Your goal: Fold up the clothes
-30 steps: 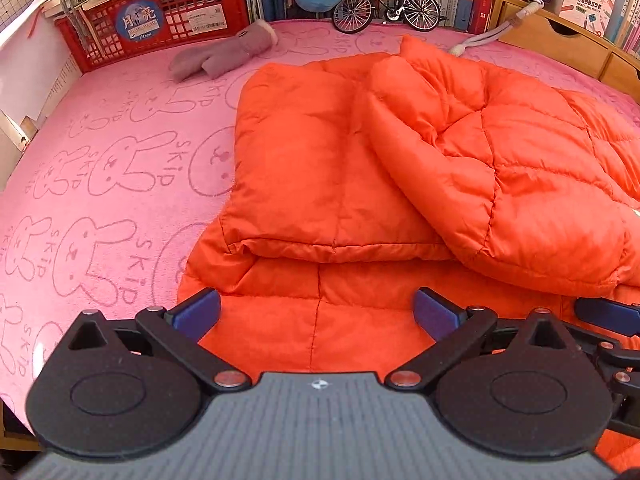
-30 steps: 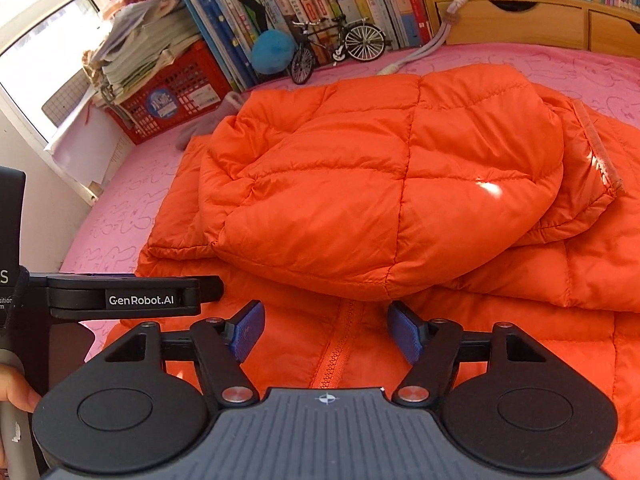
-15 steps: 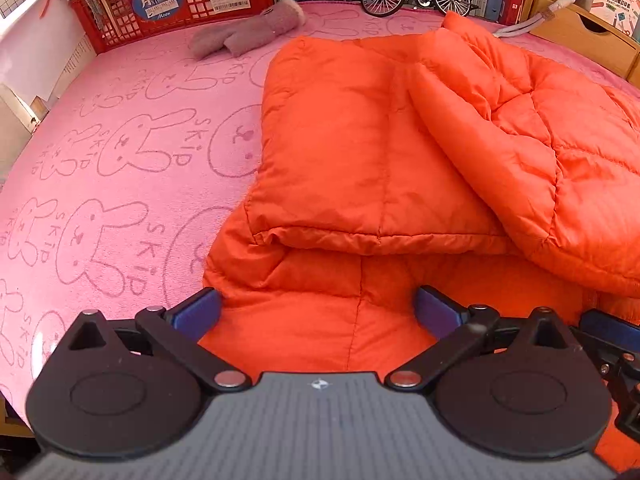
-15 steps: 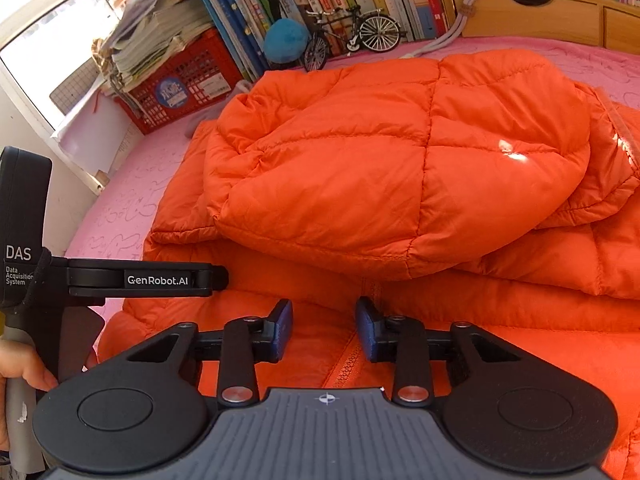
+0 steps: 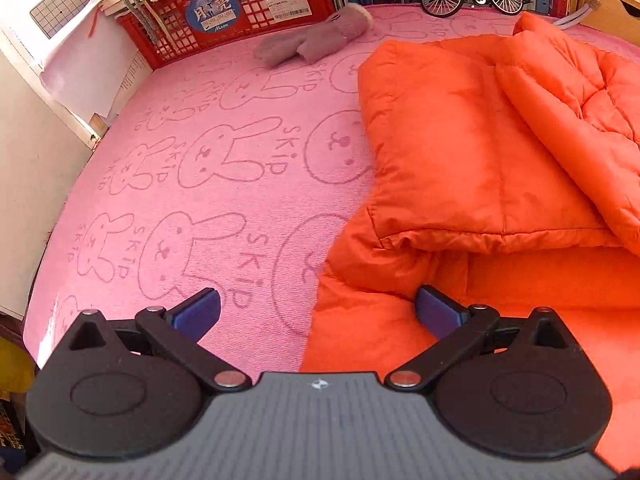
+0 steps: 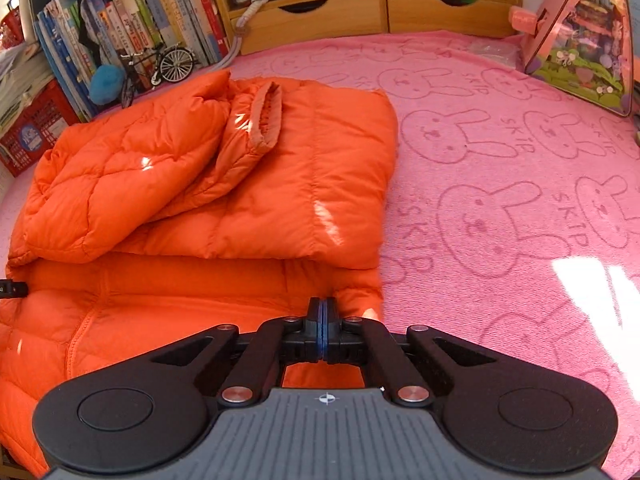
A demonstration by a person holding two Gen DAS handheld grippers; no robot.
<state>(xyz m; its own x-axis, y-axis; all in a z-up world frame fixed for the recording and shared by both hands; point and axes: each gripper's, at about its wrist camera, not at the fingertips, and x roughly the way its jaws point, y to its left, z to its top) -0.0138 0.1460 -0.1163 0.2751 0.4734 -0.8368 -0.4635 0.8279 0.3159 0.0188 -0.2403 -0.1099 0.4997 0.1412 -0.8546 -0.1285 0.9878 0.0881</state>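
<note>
The orange jacket [image 6: 208, 208] lay half folded across the left of the frame on the pink blanket [image 6: 500, 184]. We had the right gripper [image 6: 325, 312] clamped on its lower hem corner, presumably ready to lift it over. Our left gripper [image 5: 316, 312] hung with its fingers spread at the opposite hem edge, low in its frame, holding nothing.

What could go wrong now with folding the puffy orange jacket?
The right gripper pinches only a small bit of the orange jacket near its corner, so the slippery fabric might slide out. The left gripper is open, straddling the jacket's edge, so a lift now could come up lopsided and undo the sleeves folded on top.
</note>
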